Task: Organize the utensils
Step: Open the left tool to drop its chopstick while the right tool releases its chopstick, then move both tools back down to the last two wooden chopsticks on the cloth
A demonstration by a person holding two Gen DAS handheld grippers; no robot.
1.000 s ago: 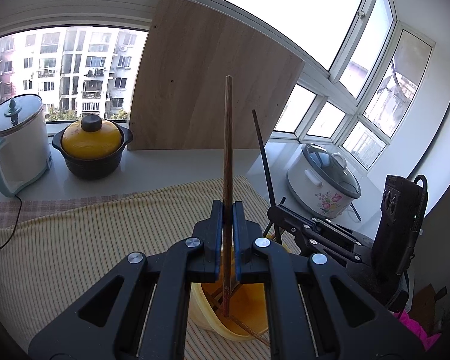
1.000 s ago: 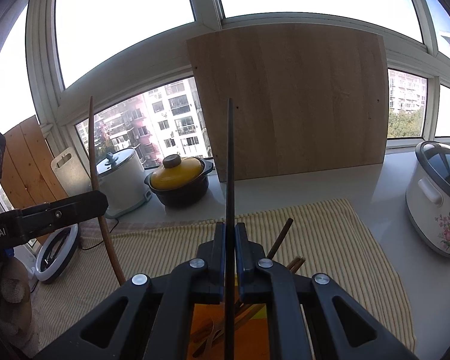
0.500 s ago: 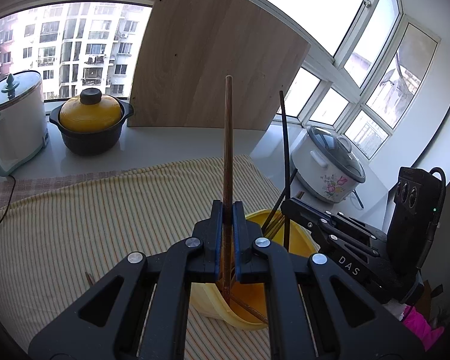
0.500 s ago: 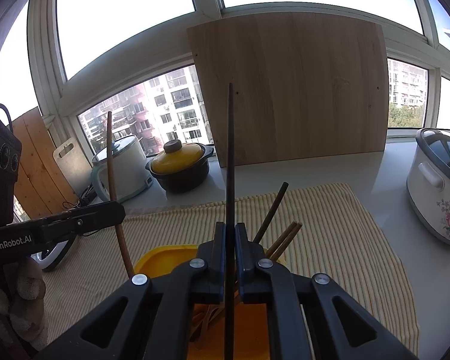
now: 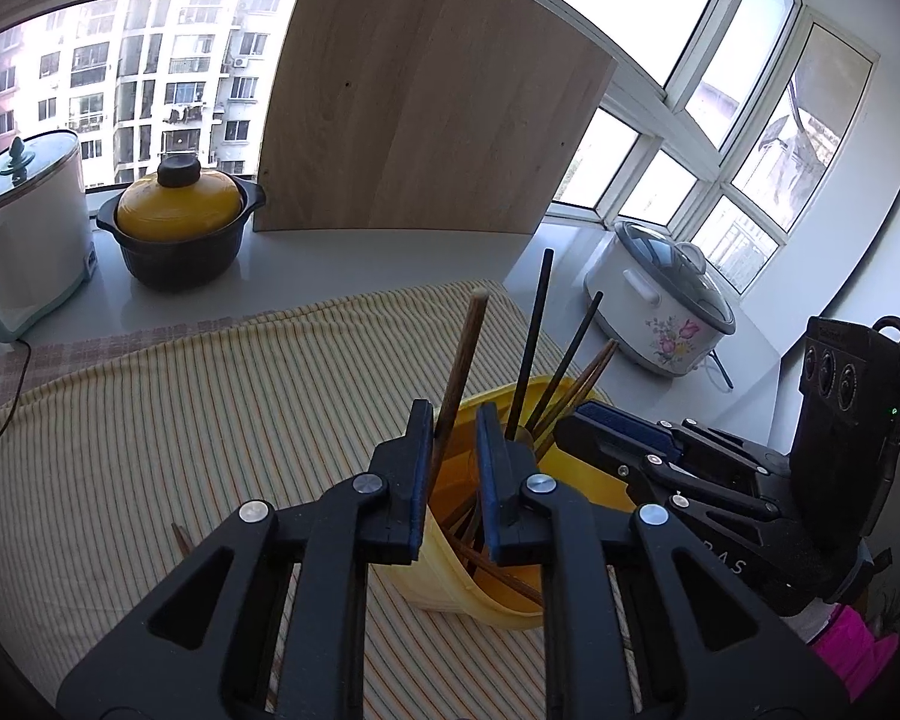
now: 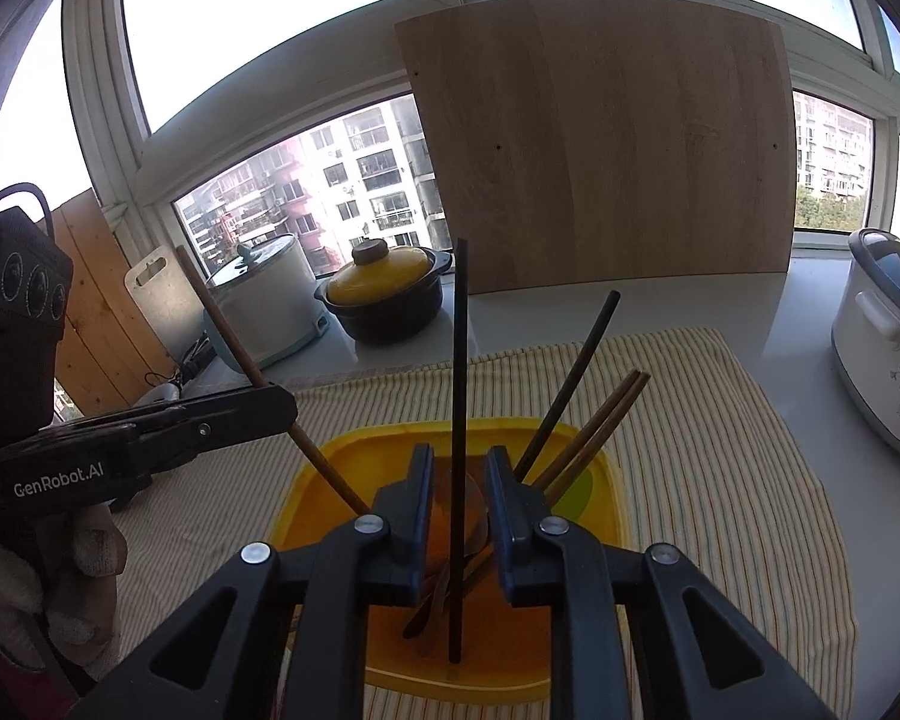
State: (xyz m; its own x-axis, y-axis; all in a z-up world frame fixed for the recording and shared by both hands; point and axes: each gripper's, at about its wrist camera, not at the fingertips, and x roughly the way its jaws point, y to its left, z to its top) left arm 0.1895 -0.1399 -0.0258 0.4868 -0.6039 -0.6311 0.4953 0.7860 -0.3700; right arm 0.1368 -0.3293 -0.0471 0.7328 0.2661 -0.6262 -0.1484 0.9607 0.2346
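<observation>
A yellow utensil holder (image 5: 498,594) (image 6: 606,480) stands on the striped cloth with several chopsticks in it. My left gripper (image 5: 456,420) is open just above its rim. A brown chopstick (image 5: 459,372) leans between the fingers against the left one, its lower end in the holder. My right gripper (image 6: 459,462) is open over the holder. A black chopstick (image 6: 459,420) stands upright between its fingers, touching neither, its tip on the holder's floor. The left gripper also shows in the right wrist view (image 6: 150,432), with the brown chopstick (image 6: 252,366) beside it.
A large wooden board (image 5: 426,102) leans on the window. A yellow-lidded black pot (image 5: 180,222), a white kettle (image 5: 24,228) and a floral rice cooker (image 5: 660,306) stand on the white counter. The striped cloth (image 5: 180,414) covers the near surface.
Both grippers have opened and let go of their chopsticks, which now stand in the yellow holder. Both grippers have moved lower, closer over the holder.
</observation>
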